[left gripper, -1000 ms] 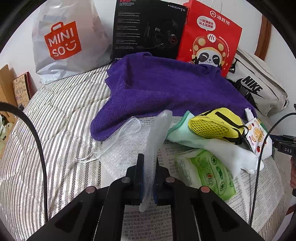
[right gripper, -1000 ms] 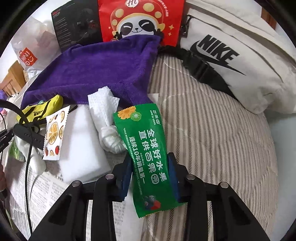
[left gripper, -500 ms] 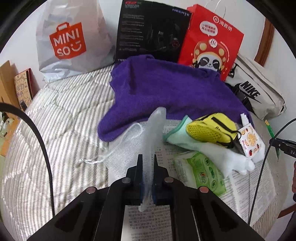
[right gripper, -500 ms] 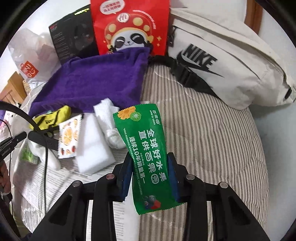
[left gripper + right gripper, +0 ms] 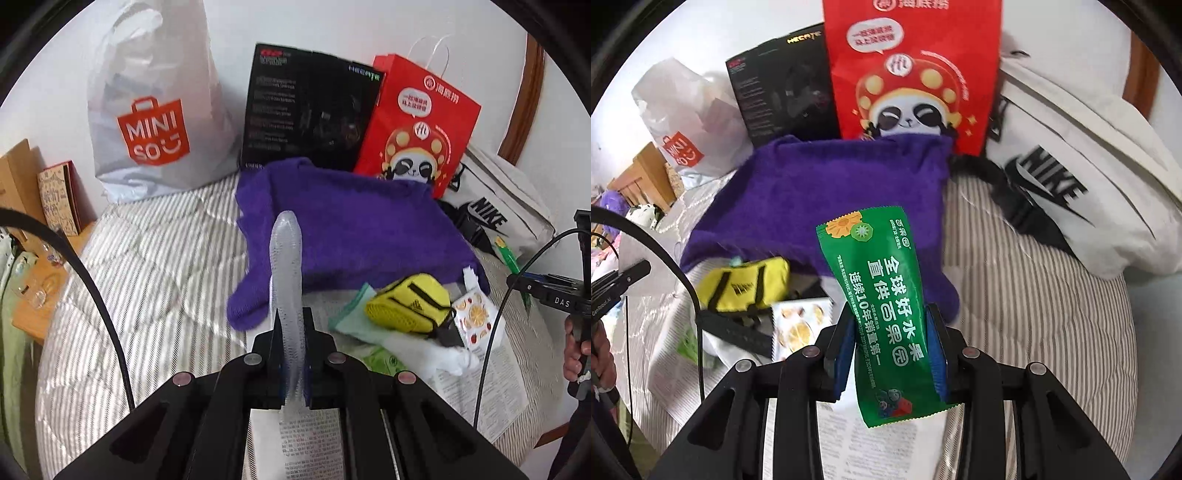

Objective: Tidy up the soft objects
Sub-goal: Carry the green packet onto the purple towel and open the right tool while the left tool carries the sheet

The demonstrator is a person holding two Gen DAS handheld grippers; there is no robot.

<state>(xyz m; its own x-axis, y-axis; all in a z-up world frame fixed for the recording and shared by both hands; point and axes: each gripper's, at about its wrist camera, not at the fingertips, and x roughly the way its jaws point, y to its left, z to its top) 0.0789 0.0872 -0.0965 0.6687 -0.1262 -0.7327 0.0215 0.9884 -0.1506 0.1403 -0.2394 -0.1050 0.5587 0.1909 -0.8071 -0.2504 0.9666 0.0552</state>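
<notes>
Both grippers hold light, floppy items above the bed.

Left wrist view: the left gripper (image 5: 290, 347) is pinched fully closed on a clear bubble-wrap strip (image 5: 286, 266), which stands up limp over the purple towel (image 5: 354, 229); it seems weightless and crushable, best gripped low (only here is the Miniso bag (image 5: 155, 110) whole). Right wrist view: the right gripper (image 5: 892, 350) is clamped part-open across a green packet (image 5: 886, 306), slick and thin, held mid-length; the Nike bag (image 5: 1082, 177) shows best here.

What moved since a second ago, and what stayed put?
Both grippers rose away from the bed, so everything below looks smaller. The left gripper lifted the clear mesh bag off the bed; the right gripper kept the green packet. The purple towel stayed put.
</notes>
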